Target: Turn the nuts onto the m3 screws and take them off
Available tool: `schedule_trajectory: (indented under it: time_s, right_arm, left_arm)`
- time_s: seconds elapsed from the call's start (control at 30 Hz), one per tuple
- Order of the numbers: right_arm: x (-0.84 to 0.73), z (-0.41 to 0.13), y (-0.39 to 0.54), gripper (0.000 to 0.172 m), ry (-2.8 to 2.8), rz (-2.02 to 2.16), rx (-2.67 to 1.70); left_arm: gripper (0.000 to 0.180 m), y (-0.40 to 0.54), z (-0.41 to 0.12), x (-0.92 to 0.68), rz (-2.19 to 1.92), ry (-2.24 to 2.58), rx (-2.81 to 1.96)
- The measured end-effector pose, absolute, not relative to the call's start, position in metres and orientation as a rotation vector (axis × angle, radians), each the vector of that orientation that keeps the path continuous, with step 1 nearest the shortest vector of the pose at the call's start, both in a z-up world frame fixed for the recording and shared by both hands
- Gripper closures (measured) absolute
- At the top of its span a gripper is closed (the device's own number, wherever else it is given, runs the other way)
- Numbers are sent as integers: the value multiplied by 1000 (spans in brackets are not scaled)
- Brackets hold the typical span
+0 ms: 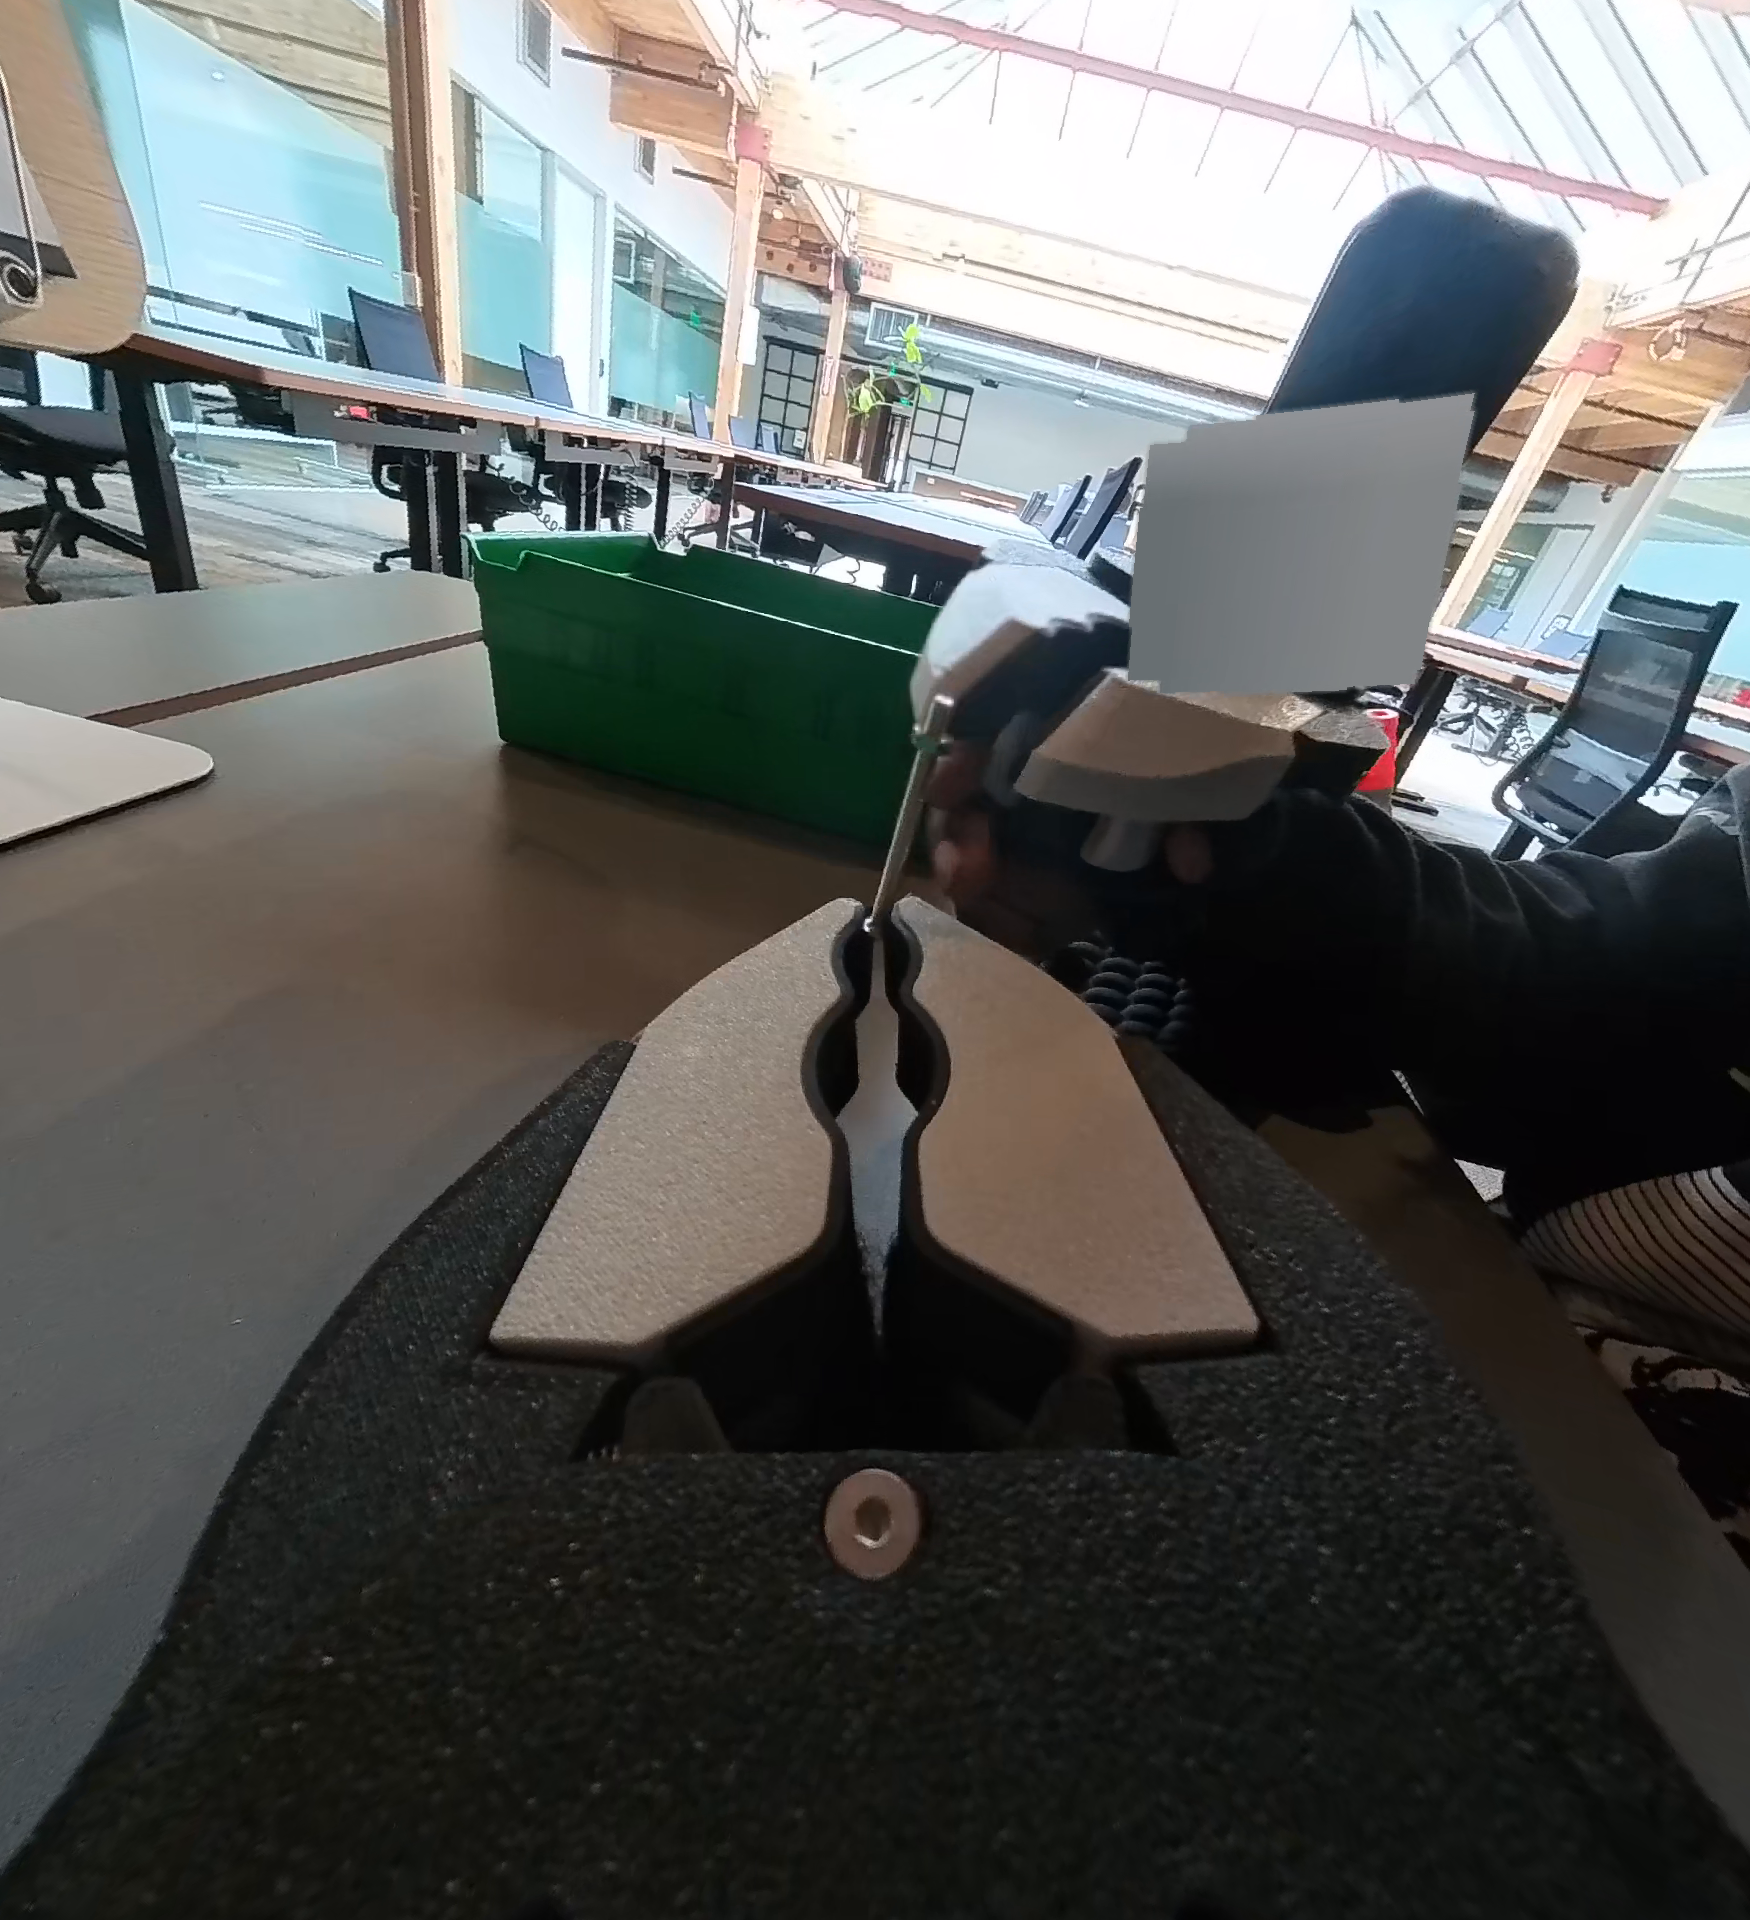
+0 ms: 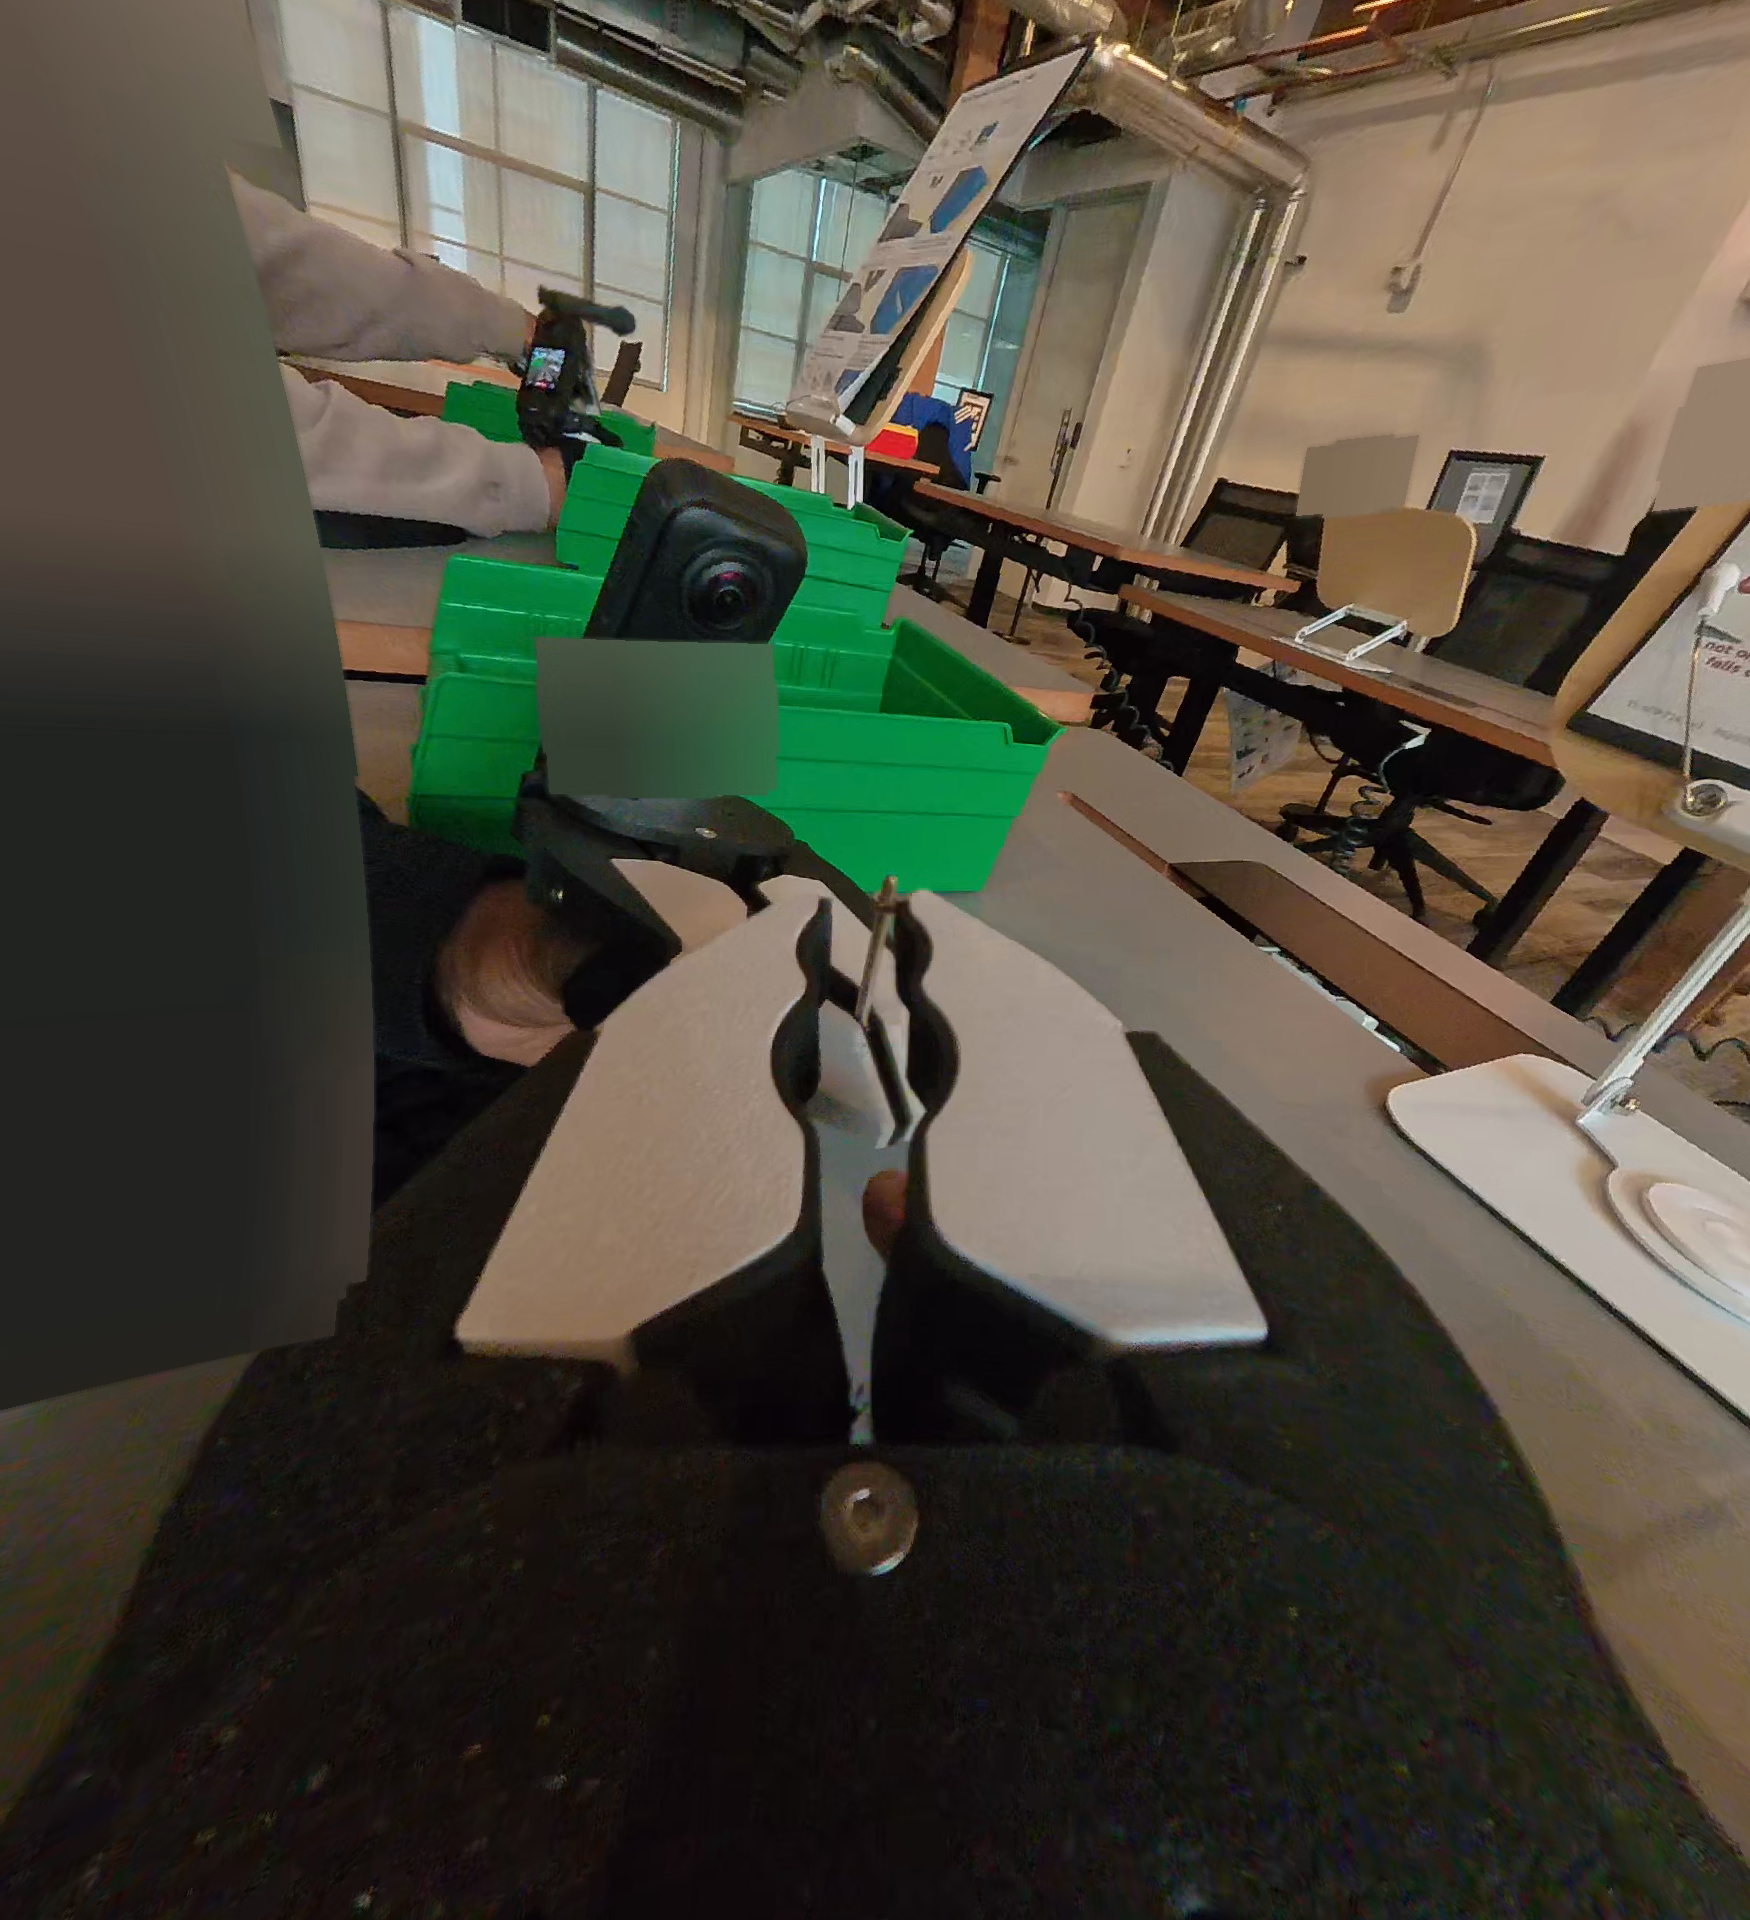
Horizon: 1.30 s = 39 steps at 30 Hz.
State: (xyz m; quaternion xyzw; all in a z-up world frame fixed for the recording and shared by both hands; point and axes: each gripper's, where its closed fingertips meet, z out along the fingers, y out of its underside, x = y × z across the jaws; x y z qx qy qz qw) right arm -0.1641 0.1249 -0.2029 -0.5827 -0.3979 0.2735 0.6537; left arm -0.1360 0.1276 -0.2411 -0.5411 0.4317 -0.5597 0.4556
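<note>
Pinching screw [image 1: 900, 821] base, left tool [image 1: 876, 920] | axis near-upright, leaning right | right tool [image 2: 866, 914] slightly spread

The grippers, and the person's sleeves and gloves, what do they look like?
Each gripper has two pale grey, textured fingers with wavy black-lined inner edges, on a rough black body with a silver bolt. The right hand wears a black fingerless glove and dark sleeve.

Left gripper [image 1: 876, 920] low over table, jaws drawn almost together, tips pinching lower end of thin screw [image 1: 902, 831]. Right gripper [image 2: 866, 914] facing it from opposite side, tilted, jaws narrowly apart around upper part of same screw; contact of pads unclear. Right hand [image 1: 1297, 883] in dark fingerless glove wraps right gripper's handle.
</note>
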Motion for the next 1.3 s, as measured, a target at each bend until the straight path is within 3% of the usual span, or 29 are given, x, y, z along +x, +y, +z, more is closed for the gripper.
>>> schedule_trajectory:
  time_s: [0.2,0.57,1.3]
  right_arm:
    - [-168,-204,125,150,-921,610,-1313]
    - [-165,-205,123,167,-923,629,-1336]
    - [-165,-209,129,155,-910,615,-1360]
  left_arm:
    - [179,124,-243,-134,-1373,1096,-1330]
    - [180,129,-241,-137,-1387,1054,-1339]
    - [179,127,-242,-136,-1381,1078,-1331]
